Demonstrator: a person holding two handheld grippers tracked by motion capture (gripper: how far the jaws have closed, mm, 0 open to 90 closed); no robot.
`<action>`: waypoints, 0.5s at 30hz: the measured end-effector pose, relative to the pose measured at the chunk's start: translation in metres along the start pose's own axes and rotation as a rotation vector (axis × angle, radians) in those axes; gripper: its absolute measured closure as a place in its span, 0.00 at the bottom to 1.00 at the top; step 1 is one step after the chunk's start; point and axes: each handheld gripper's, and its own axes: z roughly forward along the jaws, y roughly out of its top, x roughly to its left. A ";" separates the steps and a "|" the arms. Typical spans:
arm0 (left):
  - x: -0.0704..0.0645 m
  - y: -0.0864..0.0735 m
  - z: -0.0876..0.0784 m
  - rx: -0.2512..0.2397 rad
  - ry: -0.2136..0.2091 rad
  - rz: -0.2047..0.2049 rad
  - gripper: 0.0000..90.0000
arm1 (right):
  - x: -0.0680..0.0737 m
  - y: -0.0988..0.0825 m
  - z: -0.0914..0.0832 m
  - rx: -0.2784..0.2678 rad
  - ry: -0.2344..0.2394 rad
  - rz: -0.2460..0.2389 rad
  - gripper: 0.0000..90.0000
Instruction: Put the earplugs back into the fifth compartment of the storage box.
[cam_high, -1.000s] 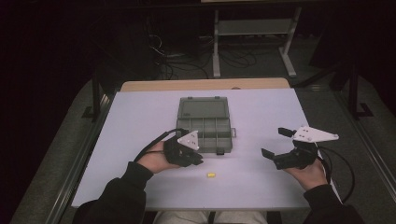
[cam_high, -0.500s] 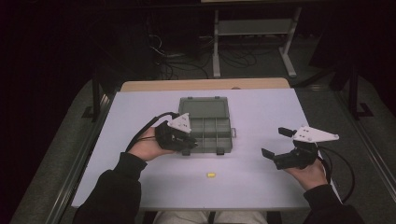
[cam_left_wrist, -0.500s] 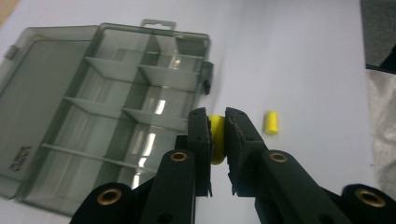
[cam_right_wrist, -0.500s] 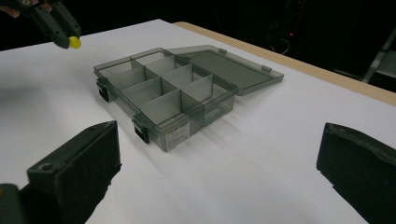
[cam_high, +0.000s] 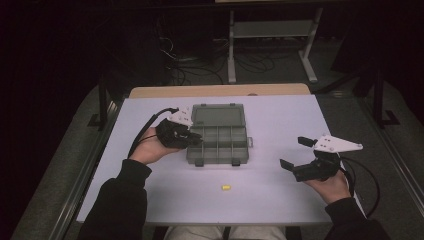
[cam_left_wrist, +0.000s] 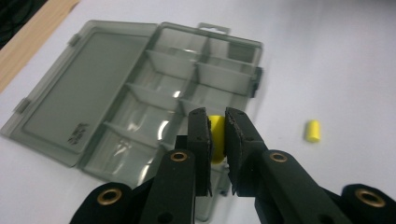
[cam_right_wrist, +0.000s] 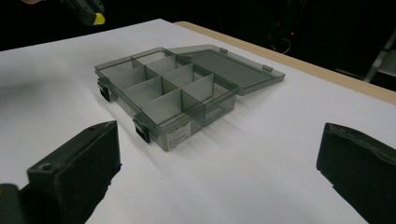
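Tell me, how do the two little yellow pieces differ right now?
The held yellow piece is clamped upright between the left gripper jaws, over the open compartment box; the loose yellow piece lies free on the white table. The held one is partly hidden by the jaws; the loose one shows whole, outside the box. Both look like the same small yellow cylinder.

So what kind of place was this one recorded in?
Probably a lab or workshop recording station, not a home: a plain white table under dim light, loose cables on the floor behind it, and a metal equipment stand at the back.
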 end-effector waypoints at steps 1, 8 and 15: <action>0.001 -0.001 0.000 -0.004 -0.004 -0.002 0.90 | 0.000 0.000 0.000 -0.001 0.001 0.000 0.00; 0.008 -0.004 0.006 0.005 0.009 -0.022 0.90 | 0.000 0.000 0.000 -0.001 -0.001 -0.004 0.00; 0.011 -0.016 0.020 0.065 0.028 -0.027 0.90 | 0.000 0.000 0.000 0.001 0.001 -0.002 0.00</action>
